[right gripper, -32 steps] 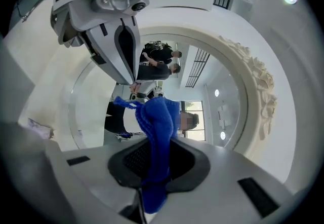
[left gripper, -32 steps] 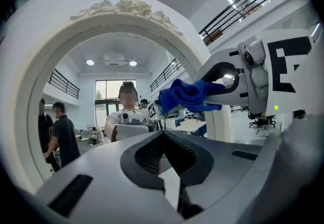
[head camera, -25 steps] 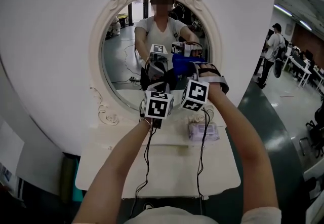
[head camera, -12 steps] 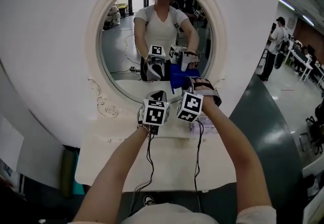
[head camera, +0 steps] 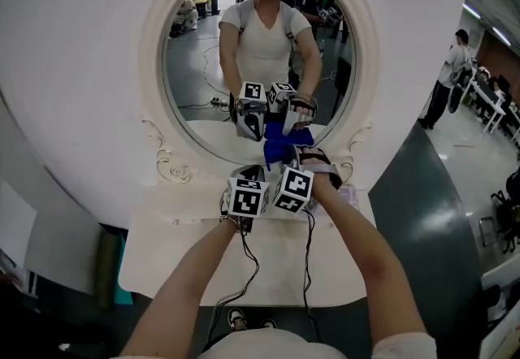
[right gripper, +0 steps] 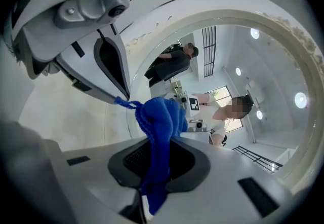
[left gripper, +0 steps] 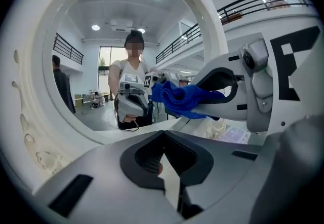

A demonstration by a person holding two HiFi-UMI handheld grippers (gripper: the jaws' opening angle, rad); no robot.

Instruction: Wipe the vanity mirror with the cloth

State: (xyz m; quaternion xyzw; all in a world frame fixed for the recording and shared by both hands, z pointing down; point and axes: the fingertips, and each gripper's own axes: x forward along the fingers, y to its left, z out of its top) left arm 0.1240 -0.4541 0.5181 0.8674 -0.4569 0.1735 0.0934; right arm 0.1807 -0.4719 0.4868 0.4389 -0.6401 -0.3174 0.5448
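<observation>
Table: a white dressing table [head camera: 162, 268] stands straight in front of you; everything below is placed from it.
Packet: a pale, soft pack [head camera: 351, 193] lies on the table's back right part, only partly in your view.
Floor: dark green floor [head camera: 414, 187] runs off to the table's right.
Bystander: a person in a white top [head camera: 452, 77] stands well to the table's right.
Desks: white desks [head camera: 497, 110] farther right still.
Teal thing: something teal [head camera: 122, 294] shows under the table's left edge; you cannot tell what.

A white table [head camera: 162, 268] carries the oval mirror [head camera: 203, 97] at its back edge. A pale packet [head camera: 348, 195] (partly hidden by an arm) lies below the mirror's lower right, and thin cables [head camera: 307, 264] trail across the top in front of the mirror.
</observation>
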